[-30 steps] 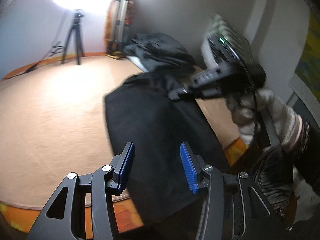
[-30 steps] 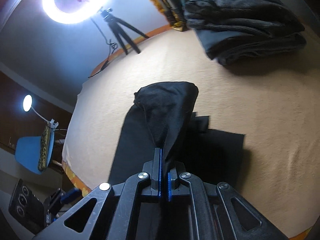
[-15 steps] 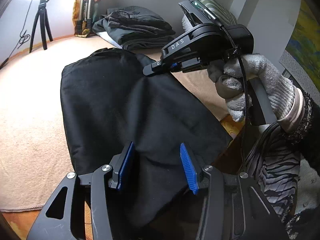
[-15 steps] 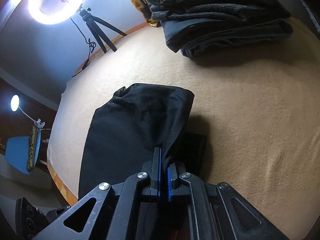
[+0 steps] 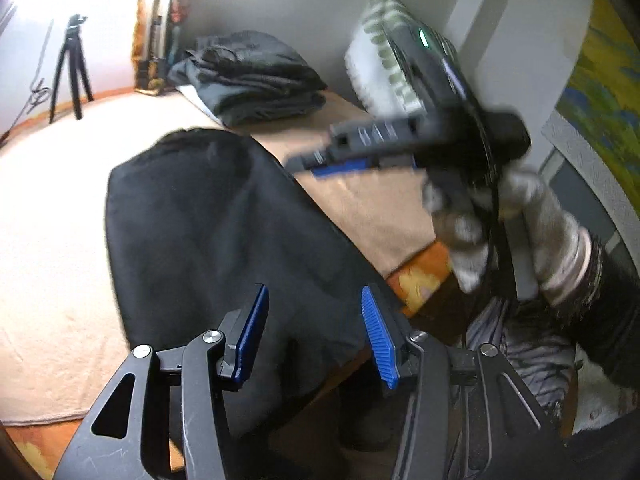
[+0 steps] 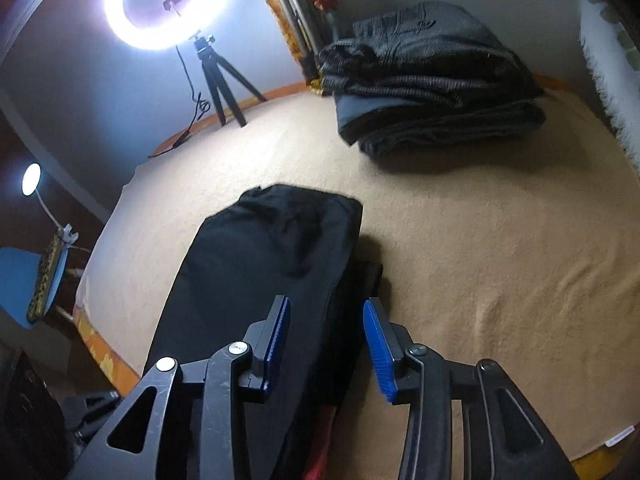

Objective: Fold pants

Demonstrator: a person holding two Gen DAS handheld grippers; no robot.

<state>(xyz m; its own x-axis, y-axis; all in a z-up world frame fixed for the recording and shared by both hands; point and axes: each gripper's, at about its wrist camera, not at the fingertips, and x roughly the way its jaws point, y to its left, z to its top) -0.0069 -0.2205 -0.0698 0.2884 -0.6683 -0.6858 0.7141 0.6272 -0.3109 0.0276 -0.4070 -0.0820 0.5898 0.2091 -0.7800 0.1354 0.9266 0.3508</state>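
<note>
Black pants (image 5: 224,232) lie folded lengthwise on the tan blanket (image 5: 48,240), their near end hanging over the bed's front edge. They also show in the right wrist view (image 6: 264,276). My left gripper (image 5: 312,336) is open and empty above the pants' near end. My right gripper (image 6: 326,344) is open and empty above the pants' right edge. It appears blurred in the left wrist view (image 5: 340,162), held by a gloved hand, off the cloth.
A stack of folded dark clothes (image 6: 432,80) sits at the back of the bed, also in the left wrist view (image 5: 248,76). A ring light on a tripod (image 6: 168,4) stands behind. A patterned pillow (image 5: 384,68) leans on the wall.
My right gripper has opened and let go of the pants, which now lie flat. It has lifted away to the right. My left gripper stays open.
</note>
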